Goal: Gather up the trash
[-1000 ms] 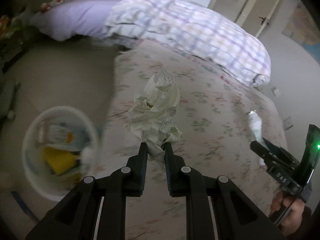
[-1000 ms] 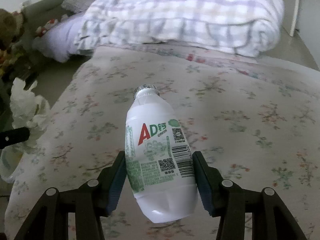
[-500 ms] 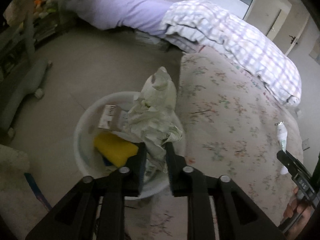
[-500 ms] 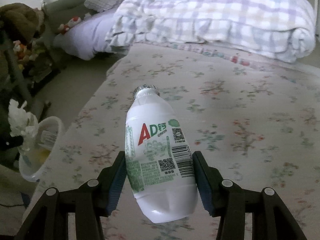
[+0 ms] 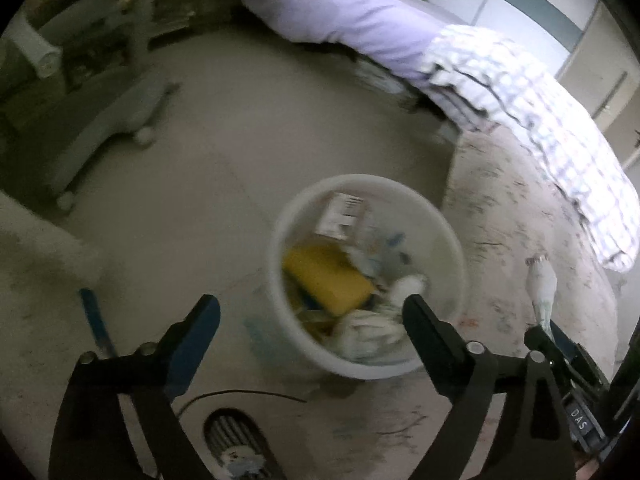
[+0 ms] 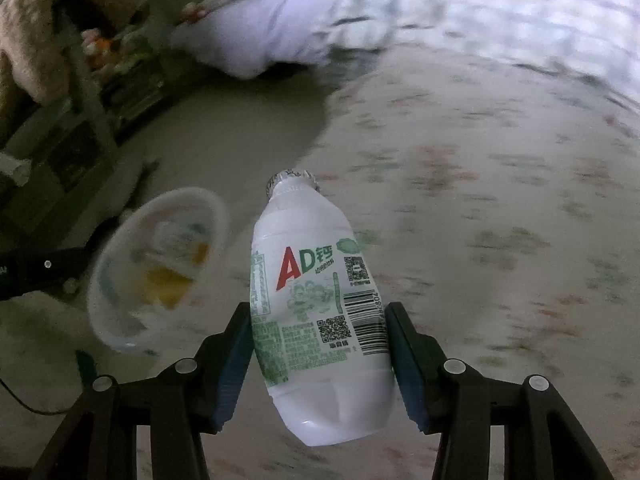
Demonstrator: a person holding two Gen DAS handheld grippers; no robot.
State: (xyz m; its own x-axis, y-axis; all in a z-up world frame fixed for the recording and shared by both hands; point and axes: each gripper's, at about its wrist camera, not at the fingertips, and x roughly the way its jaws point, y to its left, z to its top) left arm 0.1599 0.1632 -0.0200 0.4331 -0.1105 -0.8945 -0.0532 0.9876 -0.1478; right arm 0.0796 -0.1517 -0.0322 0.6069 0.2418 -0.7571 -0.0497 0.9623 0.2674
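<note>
Bottle, white plastic with a green-printed label, sits clamped between the pads of the right gripper, neck pointing away, body tilted a little off the gripper's line; it is held in the air over the floral bed, not yet over the bin. Bin, a white round tub, stands on the floor just beside the bed edge and already holds a yellow sponge, a carton and crumpled paper. Left gripper hangs above the bin with jaws that have just been opening, now spread wide with nothing between them; the paper lies loose in the bin below. Risks, as I judge them: the bottle is gripped low on its body, near the base, so a quick swing toward the bin could let it pivot or slide out of the pads onto the bed or floor. The bin mouth is modest and half full, so a release made early or from the bed side may strike the rim and bounce out, or tip the light tub. Left gripper sits over the opening; if it lingers there, the two grippers could knock together and spoil the drop. Both views are smeared with motion, so exact clearance between bottle and rim cannot be told.
</note>
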